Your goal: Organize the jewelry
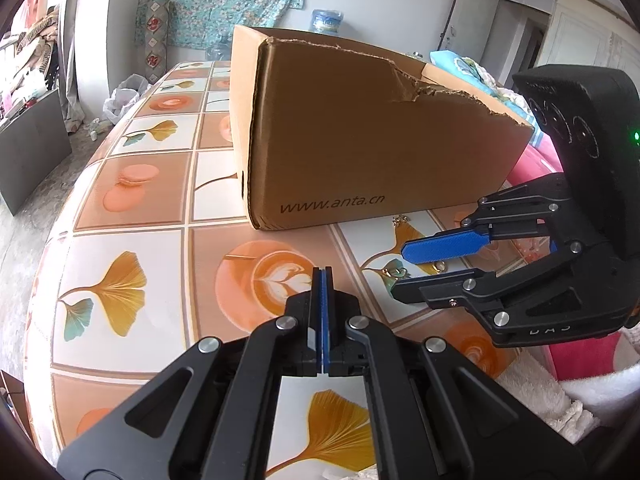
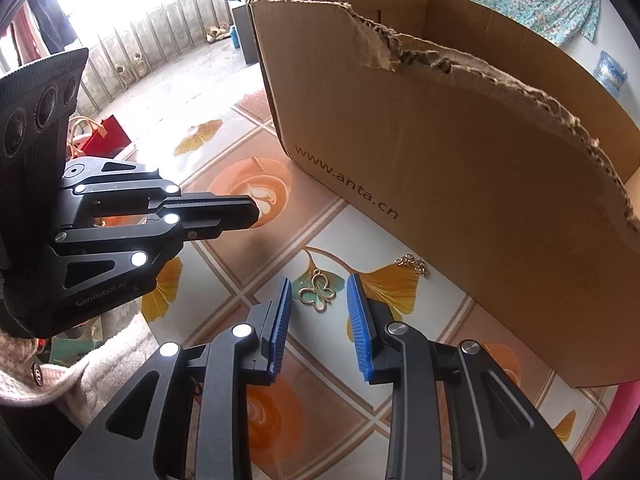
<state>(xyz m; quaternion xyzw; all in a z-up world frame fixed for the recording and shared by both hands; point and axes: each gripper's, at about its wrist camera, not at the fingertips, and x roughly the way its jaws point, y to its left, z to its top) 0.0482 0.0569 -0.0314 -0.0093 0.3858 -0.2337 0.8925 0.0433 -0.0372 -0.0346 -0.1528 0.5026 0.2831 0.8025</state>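
Note:
A gold butterfly pendant (image 2: 318, 292) lies flat on the tiled tablecloth (image 2: 248, 264). My right gripper (image 2: 319, 280) stands open around it, one blue pad (image 2: 282, 312) on each side, neither touching it. A short gold chain (image 2: 412, 263) lies at the foot of the torn cardboard box (image 2: 460, 168), and shows in the left wrist view as the chain (image 1: 400, 221) by the box (image 1: 360, 128). My left gripper (image 1: 322, 276) is shut with nothing in it, over a latte-art tile. It sits left of the right gripper (image 1: 400, 270).
The open-topped box fills the back of the table, its near wall torn low. The table edge (image 1: 52, 280) curves down the left side. A white fluffy cloth (image 1: 540, 392) and a pink item (image 1: 580, 352) lie at the right. A red bag (image 2: 108, 136) stands on the floor.

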